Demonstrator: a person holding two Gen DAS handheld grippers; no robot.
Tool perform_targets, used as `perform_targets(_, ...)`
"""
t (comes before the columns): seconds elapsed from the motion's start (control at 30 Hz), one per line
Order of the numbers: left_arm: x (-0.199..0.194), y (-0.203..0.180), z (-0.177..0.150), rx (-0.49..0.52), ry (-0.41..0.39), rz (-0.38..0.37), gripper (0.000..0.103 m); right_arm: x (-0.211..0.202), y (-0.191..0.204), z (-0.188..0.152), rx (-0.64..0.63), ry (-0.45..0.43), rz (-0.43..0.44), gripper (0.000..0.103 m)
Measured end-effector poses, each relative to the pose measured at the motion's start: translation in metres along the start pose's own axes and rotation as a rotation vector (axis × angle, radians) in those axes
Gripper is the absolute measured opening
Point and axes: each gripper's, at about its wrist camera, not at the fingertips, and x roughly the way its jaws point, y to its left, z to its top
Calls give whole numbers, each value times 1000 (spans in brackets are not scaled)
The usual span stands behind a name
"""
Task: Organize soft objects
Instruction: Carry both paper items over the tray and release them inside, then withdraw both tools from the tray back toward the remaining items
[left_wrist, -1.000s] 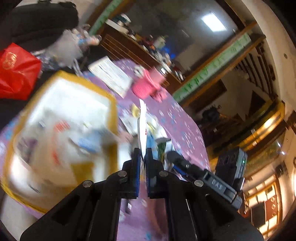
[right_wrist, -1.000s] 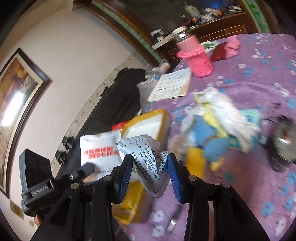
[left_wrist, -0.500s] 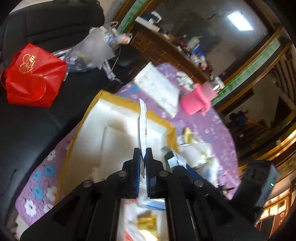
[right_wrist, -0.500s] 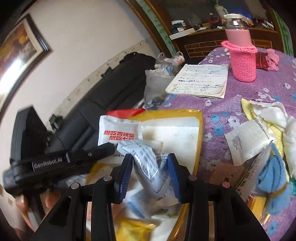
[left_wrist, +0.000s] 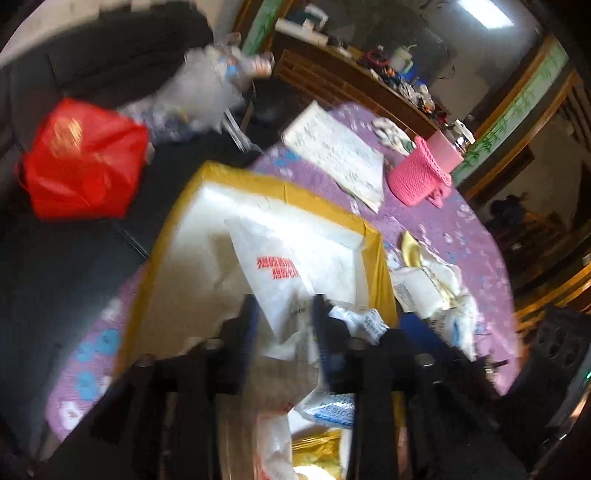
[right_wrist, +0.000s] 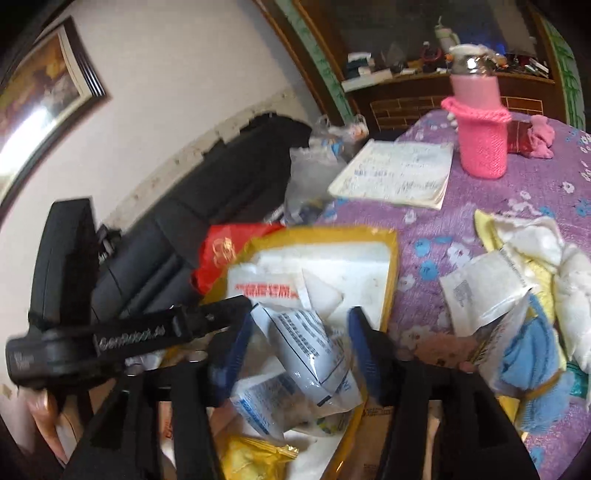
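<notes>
Both jaws opening, earlier clamped packets (left_wrist: 280, 273) (right_wrist: 314, 343) now loose over box (left_wrist: 280, 186)

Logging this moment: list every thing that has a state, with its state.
Left claw: opening, white packet between fingers, over box.
Right claw: opening, printed packet between fingers.
Box: open, packets inside.
Pink bottle: upright, capped.
Notebook: lies flat.

A round table under a purple floral cloth (right_wrist: 480, 206) occupies the foreground. A framed picture (right_wrist: 40, 92) hangs on the pale plastered wall (right_wrist: 177, 85), its lower edge chipped. A black upholstered seat (left_wrist: 74, 236) stands beside the table. A dark wooden sideboard (left_wrist: 332, 77), cluttered on top, lines the far wall. A rectangular ceiling light (left_wrist: 485, 16) is lit.
</notes>
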Motion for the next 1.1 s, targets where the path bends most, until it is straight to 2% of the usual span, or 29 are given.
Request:
perform_targets(0.03, -7, -4, -2, 23, -36, 29, 57, 0, -3, -1, 4, -7, 5, 64)
perform_targets(0.1, -24, -16, -10, 90, -123, 120, 61, -1, -4, -4, 5, 1, 12, 65)
perform_targets(0.2, -34, -25, -19, 136, -142, 148, 62, -18, -14, -11, 54, 18, 61, 65)
perform_targets(0.27, -42, -26, -26, 109, -148, 120, 62, -37, -22, -15, 95, 16, 96, 66)
perform_targets(0.33, -51, -29, -37, 81, -143, 58, 62, -61, -31, -21, 122, 0, 119, 68)
perform_targets(0.4, -60, -40, -50, 90, -144, 12, 62, -82, -40, -28, 131, -21, 101, 69)
perform_targets(0.5, -72, -63, -69, 122, -151, -16, 62, -109, -56, -41, 136, -48, 85, 70)
perform_targets(0.77, -97, -97, -112, 169, -121, -124, 62, -162, -100, -79, 208, -33, 64, 72)
perform_targets(0.9, -101, -106, -133, 201, -106, -135, 62, -193, -119, -85, 272, -32, 66, 72)
perform_targets(1.1, -100, -107, -148, 172, -87, -164, 62, -214, -139, -78, 299, -20, -28, 72)
